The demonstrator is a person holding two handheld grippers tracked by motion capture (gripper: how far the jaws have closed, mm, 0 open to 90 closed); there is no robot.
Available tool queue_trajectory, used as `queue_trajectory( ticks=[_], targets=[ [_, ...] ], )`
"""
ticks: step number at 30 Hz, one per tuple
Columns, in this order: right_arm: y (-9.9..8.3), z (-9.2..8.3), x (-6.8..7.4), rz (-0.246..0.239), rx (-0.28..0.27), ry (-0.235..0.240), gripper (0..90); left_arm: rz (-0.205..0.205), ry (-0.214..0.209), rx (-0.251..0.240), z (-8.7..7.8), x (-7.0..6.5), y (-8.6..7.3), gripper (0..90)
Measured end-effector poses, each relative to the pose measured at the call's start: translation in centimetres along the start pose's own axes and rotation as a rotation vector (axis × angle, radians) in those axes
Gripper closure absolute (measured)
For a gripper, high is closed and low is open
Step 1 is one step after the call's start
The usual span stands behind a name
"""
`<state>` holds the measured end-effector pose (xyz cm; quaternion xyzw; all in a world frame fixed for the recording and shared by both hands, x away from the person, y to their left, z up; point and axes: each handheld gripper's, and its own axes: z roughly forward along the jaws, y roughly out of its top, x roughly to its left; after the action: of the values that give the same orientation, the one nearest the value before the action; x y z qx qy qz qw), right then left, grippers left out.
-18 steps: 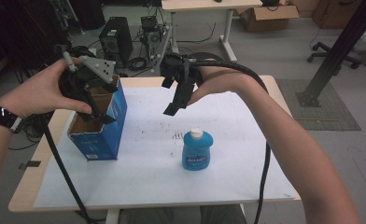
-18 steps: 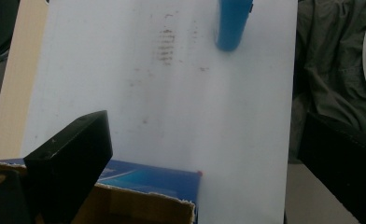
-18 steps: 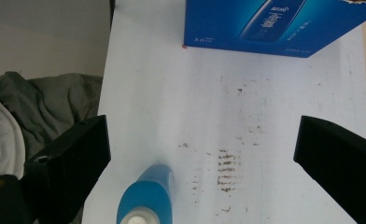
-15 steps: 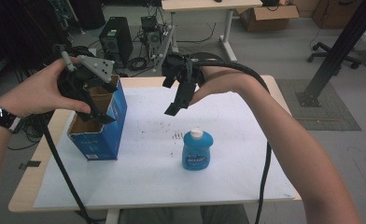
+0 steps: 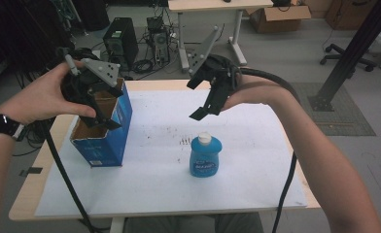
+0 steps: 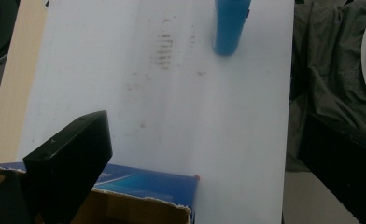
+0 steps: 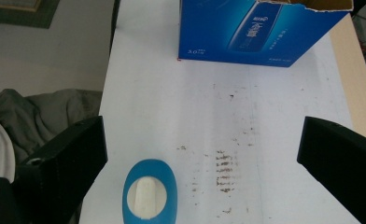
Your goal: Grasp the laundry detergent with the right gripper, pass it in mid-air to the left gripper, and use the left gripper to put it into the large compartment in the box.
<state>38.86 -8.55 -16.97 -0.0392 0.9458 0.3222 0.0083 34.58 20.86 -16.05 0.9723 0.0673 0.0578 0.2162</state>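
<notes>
A blue bottle with a white cap stands upright near the middle of the white-covered table. An open blue cardboard box stands at the table's left. My left gripper hovers over the box's open top, jaws wide apart and empty; in the left gripper view the box's rim lies below and the bottle farther off. My right gripper hangs open above and behind the bottle. In the right gripper view the bottle sits low between the jaws, the box beyond.
Dark smudges mark the white sheet beside the bottle. Cables trail from both grippers over the table's front edge. Behind the table stand a computer tower, another desk and a black post. Grey cloth lies past the table's near edge.
My right gripper has shifted to the right and rolled, so its grey plate now shows on top. The left gripper has stayed over the box. Bottle and box have not moved.
</notes>
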Motion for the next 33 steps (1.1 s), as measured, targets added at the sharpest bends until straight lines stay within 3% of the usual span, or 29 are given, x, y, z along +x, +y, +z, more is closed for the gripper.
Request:
queue_trajectory(
  ticks=[14,33],
  targets=[
    [-6.7,-0.8,1.1,0.041,-0.143,-0.006,1.0,-0.002,-0.007,0.012,0.8,0.0,0.7,4.2],
    [-13.7,3.3,2.3,0.106,-0.282,0.040,0.9,-0.017,-0.012,0.010,1.4,-0.3,0.5,4.1]
  ],
)
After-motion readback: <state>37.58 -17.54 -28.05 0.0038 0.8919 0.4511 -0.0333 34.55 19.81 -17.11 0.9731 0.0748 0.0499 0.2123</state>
